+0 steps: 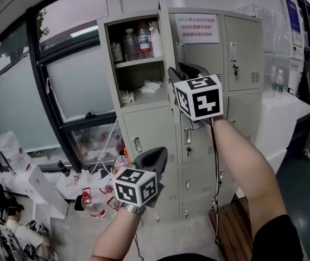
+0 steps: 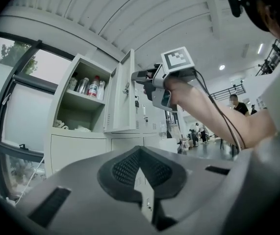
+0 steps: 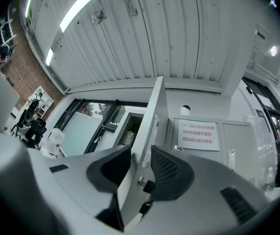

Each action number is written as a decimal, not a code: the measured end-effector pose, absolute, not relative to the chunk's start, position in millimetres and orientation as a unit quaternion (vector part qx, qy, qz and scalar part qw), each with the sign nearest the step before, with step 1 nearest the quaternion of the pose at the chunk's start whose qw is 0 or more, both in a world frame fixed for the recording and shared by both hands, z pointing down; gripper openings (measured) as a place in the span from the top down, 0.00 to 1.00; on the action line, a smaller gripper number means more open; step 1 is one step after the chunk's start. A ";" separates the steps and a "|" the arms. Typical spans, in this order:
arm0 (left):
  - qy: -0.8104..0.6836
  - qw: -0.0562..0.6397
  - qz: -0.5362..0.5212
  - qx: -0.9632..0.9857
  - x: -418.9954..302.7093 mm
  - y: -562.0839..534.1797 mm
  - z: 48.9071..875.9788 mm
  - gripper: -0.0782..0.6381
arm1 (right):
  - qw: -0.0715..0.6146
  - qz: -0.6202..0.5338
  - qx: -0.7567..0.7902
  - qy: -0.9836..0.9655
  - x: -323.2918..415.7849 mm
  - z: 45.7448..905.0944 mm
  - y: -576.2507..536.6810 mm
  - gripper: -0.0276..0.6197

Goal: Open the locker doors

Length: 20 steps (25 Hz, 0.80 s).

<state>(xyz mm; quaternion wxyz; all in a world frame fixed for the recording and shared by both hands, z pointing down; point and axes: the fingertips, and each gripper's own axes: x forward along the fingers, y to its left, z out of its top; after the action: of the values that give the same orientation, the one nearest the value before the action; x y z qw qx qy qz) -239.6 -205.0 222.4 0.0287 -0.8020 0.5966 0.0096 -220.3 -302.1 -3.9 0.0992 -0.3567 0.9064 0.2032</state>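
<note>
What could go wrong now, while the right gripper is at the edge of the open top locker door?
1. The right gripper holds only the thin edge of the open locker door. It may slip off, and the door could then swing freely.
2. A hard pull may shake the locker cabinet, and the bottles on its top shelf could fall out.
3. The left gripper is shut and low, so it probably cannot catch anything.

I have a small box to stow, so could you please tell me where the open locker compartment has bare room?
Lower shelf: bare front strip between the white bundle at left and the white cloth toward the open door. Upper shelf is crowded with bottles across its width.
</note>
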 end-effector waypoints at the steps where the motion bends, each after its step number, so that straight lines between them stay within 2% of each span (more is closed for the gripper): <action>1: 0.600 0.028 0.010 -0.800 -238.7 -205.3 223.3 0.89 | 0.100 0.203 -0.353 0.908 -219.1 -2.8 -302.1 0.77; 9: 0.628 0.016 0.017 -0.778 -231.1 -208.5 232.5 0.89 | 0.107 0.213 -0.329 0.914 -202.7 6.0 -298.2 0.81; 13: 0.641 0.013 0.018 -0.767 -221.6 -206.0 235.7 0.89 | 0.108 0.213 -0.324 0.915 -188.7 14.4 -299.4 0.95; 20: 0.662 0.004 0.023 -0.750 -210.7 -196.8 248.3 0.89 | 0.081 0.229 -0.311 0.919 -172.1 53.3 -296.8 0.96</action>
<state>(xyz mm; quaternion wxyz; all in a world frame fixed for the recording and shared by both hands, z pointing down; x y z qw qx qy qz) -210.7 -196.8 248.3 0.0040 -0.7495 0.6616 0.0232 -172.1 -296.8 53.3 0.0812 -0.3108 0.9190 0.2286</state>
